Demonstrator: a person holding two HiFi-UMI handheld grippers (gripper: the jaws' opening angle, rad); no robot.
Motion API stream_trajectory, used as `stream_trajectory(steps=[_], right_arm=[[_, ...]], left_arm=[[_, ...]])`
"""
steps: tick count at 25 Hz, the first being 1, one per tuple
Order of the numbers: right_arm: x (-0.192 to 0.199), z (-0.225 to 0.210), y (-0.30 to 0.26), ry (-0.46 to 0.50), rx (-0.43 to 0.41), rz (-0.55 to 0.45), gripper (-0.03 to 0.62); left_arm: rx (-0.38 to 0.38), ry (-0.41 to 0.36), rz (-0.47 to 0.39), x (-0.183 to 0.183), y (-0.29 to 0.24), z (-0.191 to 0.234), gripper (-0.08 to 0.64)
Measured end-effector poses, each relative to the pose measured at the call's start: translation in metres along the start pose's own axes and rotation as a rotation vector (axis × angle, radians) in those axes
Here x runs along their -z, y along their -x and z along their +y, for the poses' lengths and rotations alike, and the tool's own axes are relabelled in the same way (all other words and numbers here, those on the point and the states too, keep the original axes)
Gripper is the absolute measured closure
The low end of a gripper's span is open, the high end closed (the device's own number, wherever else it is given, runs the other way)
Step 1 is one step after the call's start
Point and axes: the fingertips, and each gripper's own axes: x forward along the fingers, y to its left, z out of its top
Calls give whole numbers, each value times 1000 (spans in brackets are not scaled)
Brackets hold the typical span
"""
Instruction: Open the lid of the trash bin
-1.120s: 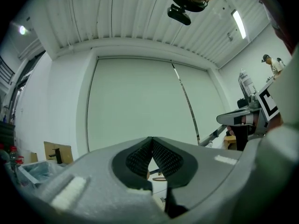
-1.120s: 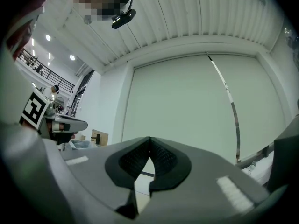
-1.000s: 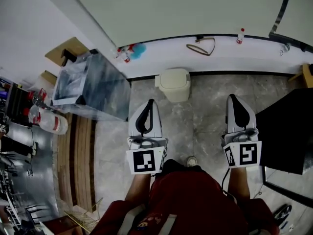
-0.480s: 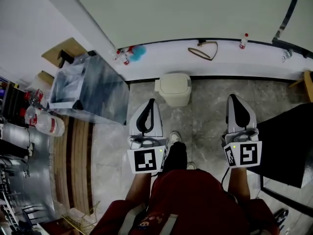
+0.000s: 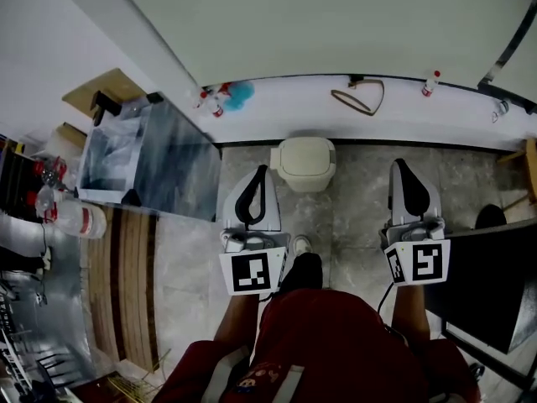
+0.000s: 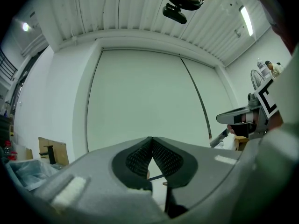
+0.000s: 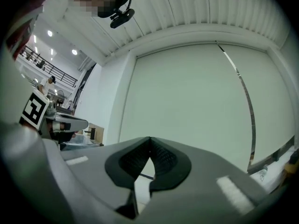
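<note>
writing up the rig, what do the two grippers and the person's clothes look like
The left gripper and right gripper are pale grey wedge-shaped shells with black mesh-textured pads. Each carries a white cube with black square markers. A thin dark cable trails from the right one. The person wears a dark red top.

A dark red top (image 5: 336, 342) and a pale shoe (image 5: 300, 244) are worn. The grey-white left claw (image 5: 259, 173) and right claw (image 5: 398, 166) are lined with black ribbed pads (image 6: 138, 157) and backed by cubes (image 5: 252, 274) bearing black-and-white square markers. A thin black cable (image 5: 383, 299) is seen at the right one.
</note>
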Motion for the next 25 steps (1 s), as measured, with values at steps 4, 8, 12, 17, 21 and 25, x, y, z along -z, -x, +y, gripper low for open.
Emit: stream_trajectory(steps=[4, 8, 12, 17, 21, 25], right_arm=[[11, 11, -49, -4, -26, 26, 592], [22, 27, -99, -18, -59, 38, 592], [39, 42, -140, -40, -82, 55, 592], [53, 58, -175, -30, -115, 84, 592], [59, 63, -193, -28, -137, 97, 592], [73, 62, -207, -35, -162, 122, 592]], left_arm=[[-19, 10, 18, 15, -26, 30, 555], [-39, 3, 42, 32, -51, 62, 555], [-57, 12, 64, 51, -69, 89, 555], [-77, 35, 89, 70, -85, 116, 555], [-97, 39, 100, 82, -97, 128, 555], [-124, 62, 108, 95, -106, 129, 555]])
